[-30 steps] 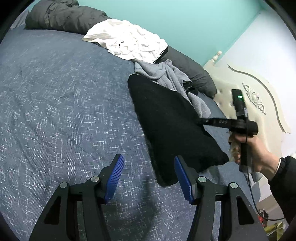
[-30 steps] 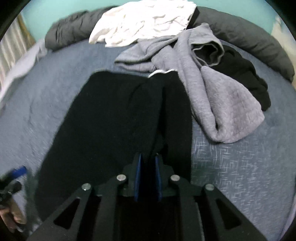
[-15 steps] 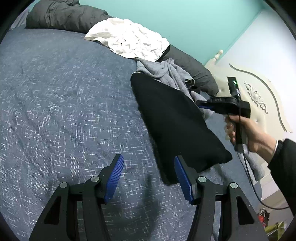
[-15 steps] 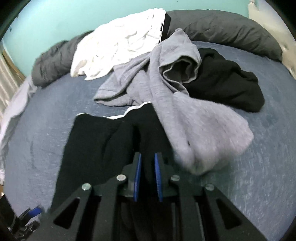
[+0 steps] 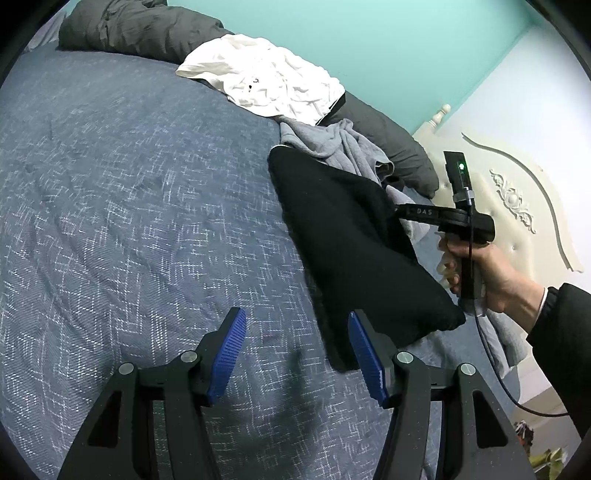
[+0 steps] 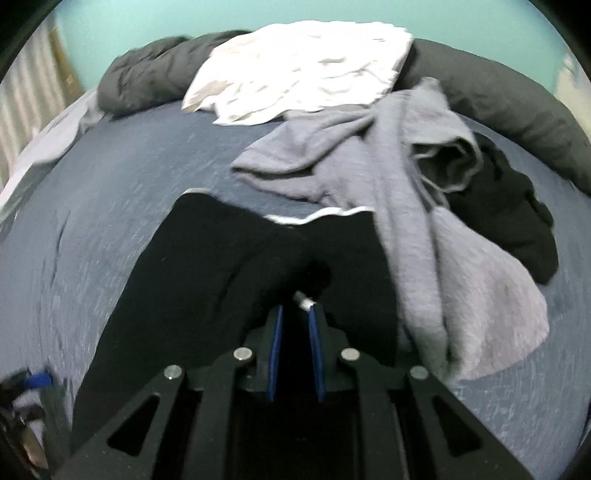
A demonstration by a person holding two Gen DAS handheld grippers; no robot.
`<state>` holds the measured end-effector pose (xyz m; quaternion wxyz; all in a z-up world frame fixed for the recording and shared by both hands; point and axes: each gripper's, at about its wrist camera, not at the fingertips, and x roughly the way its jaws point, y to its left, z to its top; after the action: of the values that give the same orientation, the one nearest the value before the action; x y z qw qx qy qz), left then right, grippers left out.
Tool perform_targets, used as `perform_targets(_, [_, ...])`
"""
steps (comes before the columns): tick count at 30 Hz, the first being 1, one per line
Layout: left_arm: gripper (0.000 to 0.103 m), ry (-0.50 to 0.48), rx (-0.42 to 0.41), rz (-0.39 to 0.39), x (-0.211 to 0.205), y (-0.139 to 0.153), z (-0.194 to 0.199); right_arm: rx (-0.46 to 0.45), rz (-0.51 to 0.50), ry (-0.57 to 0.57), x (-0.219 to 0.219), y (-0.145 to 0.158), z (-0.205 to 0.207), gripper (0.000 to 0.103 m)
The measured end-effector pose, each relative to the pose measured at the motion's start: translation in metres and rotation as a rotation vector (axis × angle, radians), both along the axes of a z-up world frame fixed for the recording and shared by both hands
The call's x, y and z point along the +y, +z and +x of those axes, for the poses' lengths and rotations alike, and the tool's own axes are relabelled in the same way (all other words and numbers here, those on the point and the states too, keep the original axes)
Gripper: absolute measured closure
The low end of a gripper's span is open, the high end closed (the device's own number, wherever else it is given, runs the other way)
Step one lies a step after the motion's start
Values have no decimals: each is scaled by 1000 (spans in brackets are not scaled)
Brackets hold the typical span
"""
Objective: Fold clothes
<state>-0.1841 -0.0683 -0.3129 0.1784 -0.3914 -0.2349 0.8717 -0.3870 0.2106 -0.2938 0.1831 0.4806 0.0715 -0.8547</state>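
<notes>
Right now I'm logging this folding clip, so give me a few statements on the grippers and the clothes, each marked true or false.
1. The left gripper is open and holds nothing. True.
2. The right gripper is shut on the black garment. True.
3. The white garment lies between the left gripper's fingers. False: it lies far off by the dark pillows.
4. The grey hoodie is folded flat. False: it lies crumpled.

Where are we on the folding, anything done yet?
No finished fold shows. In hand: the right gripper is shut on the black garment, lifting one edge off the bed; the left gripper is open and empty beside its near corner. Left: the grey hoodie, white shirt and another black piece, all in a loose heap.
</notes>
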Motion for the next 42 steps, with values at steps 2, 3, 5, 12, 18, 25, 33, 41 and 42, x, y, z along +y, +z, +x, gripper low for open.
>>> perform_targets(2, [41,-3,1,-1,0,0,0,-7,14,30,-6,-1,-1,89])
perform_targets(3, [41,-2,0,1,0,0,0,-11,23,19,-6,-2,-3,89])
perform_targets(5, [41,0,-2,5,-2,-1,0,-19,42,-8,-6,-5,-6,88])
perform_targets(12, [41,7,-2,12,-6,-1,0,-106,-54,-151,19,-18,-14,63])
perform_targets(18, [41,9,-4,14,-8,-1,-1,-86,-51,-101,9,-18,-8,90])
perform_targets(25, [41,5,-5,9,-7,-2,-1,47,0,-30,-6,11,10,99])
perform_targets(33, [41,13,-5,13,-9,-2,-1,156,9,-1,-3,44,23,99])
perform_targets(41, [41,15,-6,13,-10,-2,-1,56,-25,182,-56,0,56,99])
perform_targets(42, [41,17,-6,13,-11,-3,-2,44,-33,190,-58,-4,57,99])
